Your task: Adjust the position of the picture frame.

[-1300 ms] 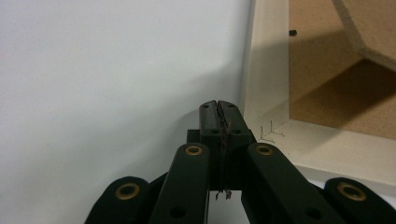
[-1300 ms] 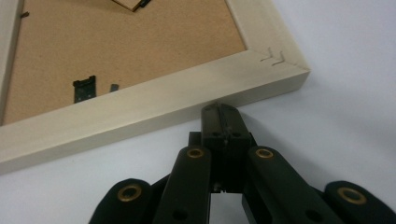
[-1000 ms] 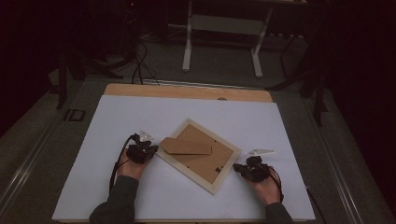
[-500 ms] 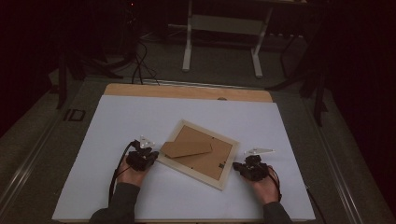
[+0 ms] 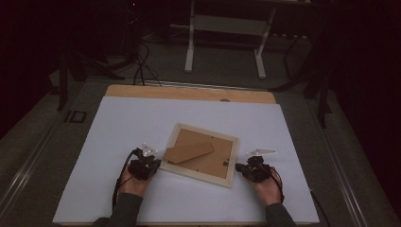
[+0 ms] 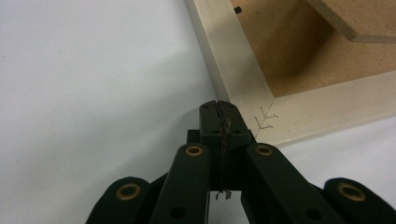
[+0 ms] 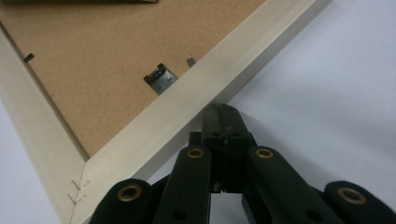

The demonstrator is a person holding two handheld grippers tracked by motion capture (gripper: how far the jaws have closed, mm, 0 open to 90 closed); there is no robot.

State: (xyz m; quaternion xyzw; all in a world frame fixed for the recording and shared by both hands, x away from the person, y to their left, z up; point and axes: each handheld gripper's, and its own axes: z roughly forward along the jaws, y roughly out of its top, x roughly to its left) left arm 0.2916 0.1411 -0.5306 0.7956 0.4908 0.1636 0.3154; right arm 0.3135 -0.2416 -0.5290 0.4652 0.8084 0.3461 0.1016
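Nearest the table's front edge, the left gripper (image 5: 144, 166) is seen with its black jaws pressed together on nothing, the tips set against the near left corner of the pale wooden picture frame (image 5: 201, 154). The right gripper (image 5: 253, 171) is likewise pressed shut and empty, its tips butted against the frame's right rail.

Risk, as judged: with closed tips pushing from both sides, the frame can pivot or skid on the smooth white table sheet (image 5: 118, 123); an uneven push could make a tip slip off the corner or ride up over the rail.

The frame lies face-down, askew, near the sheet's middle. Its rails are flat, matte and cream, with stapled mitre joints (image 6: 264, 117). The brown fibreboard backing (image 7: 93, 60) is dull and grainy, carrying a small metal hanger clip (image 7: 160, 78). A tapered fibreboard stand flap (image 5: 189, 153) stands slightly raised above the backing. Farther off, a bare wooden strip of tabletop (image 5: 189, 92) is visible.
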